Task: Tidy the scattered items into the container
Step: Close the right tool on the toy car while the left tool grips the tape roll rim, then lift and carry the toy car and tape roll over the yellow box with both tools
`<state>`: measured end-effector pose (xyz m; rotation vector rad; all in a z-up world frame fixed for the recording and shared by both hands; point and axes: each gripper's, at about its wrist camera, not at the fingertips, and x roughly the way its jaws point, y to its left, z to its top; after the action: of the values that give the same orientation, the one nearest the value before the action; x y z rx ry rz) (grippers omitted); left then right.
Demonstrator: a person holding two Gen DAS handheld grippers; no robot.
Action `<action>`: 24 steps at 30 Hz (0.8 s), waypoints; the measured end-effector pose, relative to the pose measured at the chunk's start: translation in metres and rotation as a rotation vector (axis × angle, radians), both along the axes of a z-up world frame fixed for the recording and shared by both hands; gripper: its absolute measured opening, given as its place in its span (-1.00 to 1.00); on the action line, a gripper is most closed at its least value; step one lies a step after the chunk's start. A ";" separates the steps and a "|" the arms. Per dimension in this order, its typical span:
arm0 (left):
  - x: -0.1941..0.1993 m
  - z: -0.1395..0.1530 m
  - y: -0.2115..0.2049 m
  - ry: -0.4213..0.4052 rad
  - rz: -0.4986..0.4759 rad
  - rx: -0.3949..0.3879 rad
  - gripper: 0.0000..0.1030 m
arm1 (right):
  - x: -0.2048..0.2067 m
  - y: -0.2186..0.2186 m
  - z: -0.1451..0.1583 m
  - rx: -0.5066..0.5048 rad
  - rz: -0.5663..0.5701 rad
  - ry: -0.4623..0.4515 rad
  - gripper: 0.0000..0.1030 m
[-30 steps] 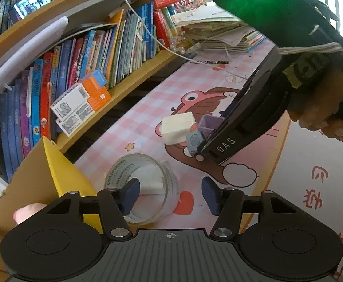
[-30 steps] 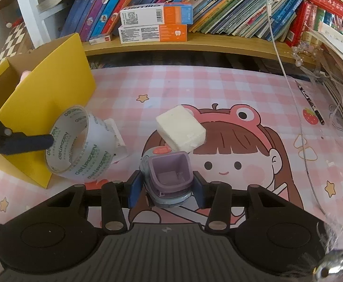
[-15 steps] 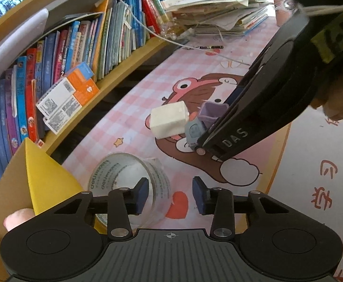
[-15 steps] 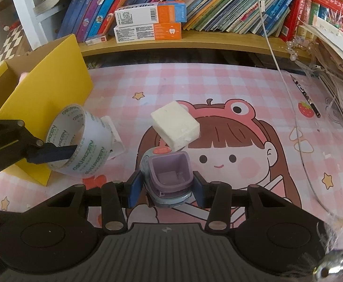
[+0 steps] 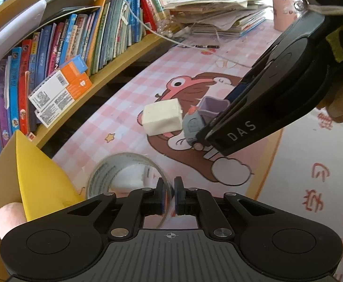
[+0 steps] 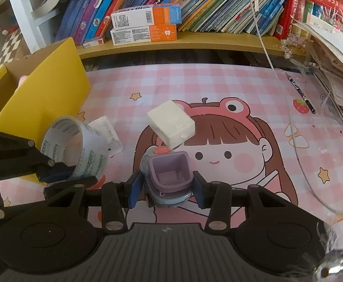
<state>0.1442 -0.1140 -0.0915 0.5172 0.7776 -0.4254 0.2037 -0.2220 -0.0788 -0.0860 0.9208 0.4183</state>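
Observation:
My left gripper (image 5: 169, 196) is shut on the wall of a clear tape roll (image 5: 122, 176), right beside the yellow cardboard box (image 5: 39, 183); the roll (image 6: 77, 148) also shows in the right wrist view beside the box (image 6: 42, 98). My right gripper (image 6: 166, 188) has its jaws on either side of a grey and purple toy truck (image 6: 169, 176) on the pink mat; the jaws stand slightly off it. The truck (image 5: 199, 117) shows in the left wrist view too. A cream block (image 6: 171, 123) lies just beyond the truck. A small white packet (image 6: 105, 131) lies behind the roll.
A low wooden shelf (image 6: 195, 42) full of books runs along the back, with orange and white cartons (image 6: 145, 25) on it. A stack of papers (image 6: 336, 70) sits at the right, with a pen (image 6: 300, 91) and a white cable (image 6: 296, 141) on the mat.
My left gripper has closed from open onto the wall of the tape roll. The right gripper has stayed around the toy truck.

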 end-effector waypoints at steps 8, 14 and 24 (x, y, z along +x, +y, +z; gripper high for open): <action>-0.015 0.023 0.001 -0.032 -0.024 -0.055 -0.89 | -0.015 -0.012 0.011 0.002 -0.038 -0.021 -0.18; -0.027 0.041 0.001 -0.061 -0.039 -0.096 -0.89 | -0.033 -0.021 0.018 -0.004 -0.059 -0.027 -0.18; -0.056 0.066 0.006 -0.083 -0.061 -0.151 -0.89 | -0.068 -0.023 0.035 -0.014 -0.057 -0.040 -0.18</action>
<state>0.0881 -0.1081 -0.0258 0.4152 0.6458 -0.5122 0.1356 -0.2445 -0.0433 -0.0801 0.8850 0.3559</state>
